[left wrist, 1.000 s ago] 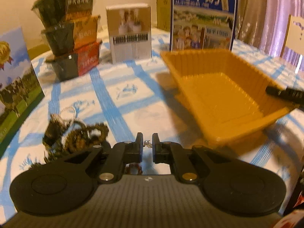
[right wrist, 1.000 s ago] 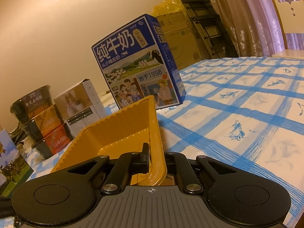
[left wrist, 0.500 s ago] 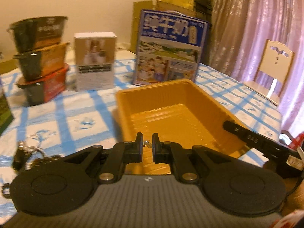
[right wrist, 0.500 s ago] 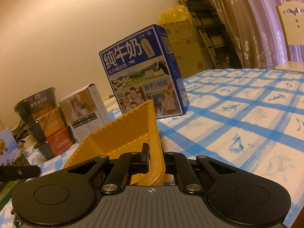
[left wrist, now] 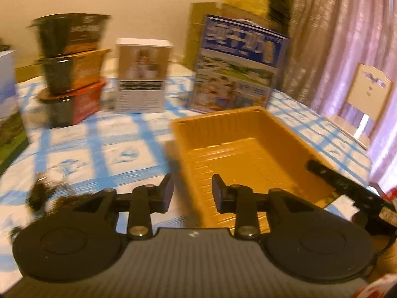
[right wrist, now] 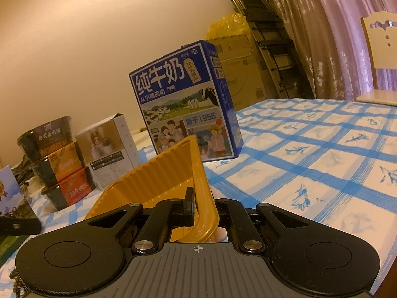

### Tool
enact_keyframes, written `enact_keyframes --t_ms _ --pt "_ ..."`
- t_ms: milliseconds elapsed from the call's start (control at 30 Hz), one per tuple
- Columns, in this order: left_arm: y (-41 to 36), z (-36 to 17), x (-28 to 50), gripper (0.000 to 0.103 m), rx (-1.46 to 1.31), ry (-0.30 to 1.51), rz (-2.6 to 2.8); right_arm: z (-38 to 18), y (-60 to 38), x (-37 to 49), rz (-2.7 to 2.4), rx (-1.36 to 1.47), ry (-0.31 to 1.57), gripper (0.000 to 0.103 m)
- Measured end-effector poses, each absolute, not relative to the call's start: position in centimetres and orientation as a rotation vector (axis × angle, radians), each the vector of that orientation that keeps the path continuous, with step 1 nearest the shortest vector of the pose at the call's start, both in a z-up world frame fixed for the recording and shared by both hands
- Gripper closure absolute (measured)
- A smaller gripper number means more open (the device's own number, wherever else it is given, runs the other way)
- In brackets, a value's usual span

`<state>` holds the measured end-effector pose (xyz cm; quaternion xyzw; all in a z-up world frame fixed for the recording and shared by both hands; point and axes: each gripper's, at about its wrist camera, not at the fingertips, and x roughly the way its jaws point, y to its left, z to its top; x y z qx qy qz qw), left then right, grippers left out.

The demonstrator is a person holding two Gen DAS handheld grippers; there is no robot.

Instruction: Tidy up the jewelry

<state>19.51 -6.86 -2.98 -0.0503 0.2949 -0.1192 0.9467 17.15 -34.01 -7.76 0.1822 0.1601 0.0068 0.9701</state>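
Two claws at the yellow tray [left wrist: 250, 146].
My right claw [right wrist: 202, 206] clamps its near rim; my left claw [left wrist: 192, 193] is opening above it, nothing between the jaws.

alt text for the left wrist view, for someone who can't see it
The left gripper, jaws opening with nothing between them, hangs over the near edge of an orange tray on a blue-checked tablecloth. A dark jewelry pile lies left; the right gripper holds the tray's right rim.
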Motion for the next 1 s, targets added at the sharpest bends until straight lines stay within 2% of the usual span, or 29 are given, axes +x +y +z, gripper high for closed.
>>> enact_keyframes --t_ms 233,400,633,1000 --pt "0.4 -3.8 16.1 0.073 -0.096 0.663 -0.022 -7.7 -34.3 16.9 0.007 0.371 0.321 0.096" --pt "2.8 -4.7 14.1 0.073 -0.079 0.697 0.024 -7.7 -34.2 16.9 0.007 0.366 0.321 0.096" --pt "0.5 -6.4 13.3 0.074 -0.036 0.748 -0.083 -7.7 -34.2 16.8 0.008 0.365 0.321 0.096" --pt "-3.5 -9.1 15.9 0.089 0.100 0.783 -0.192 -7.7 -34.2 16.7 0.007 0.371 0.322 0.096"
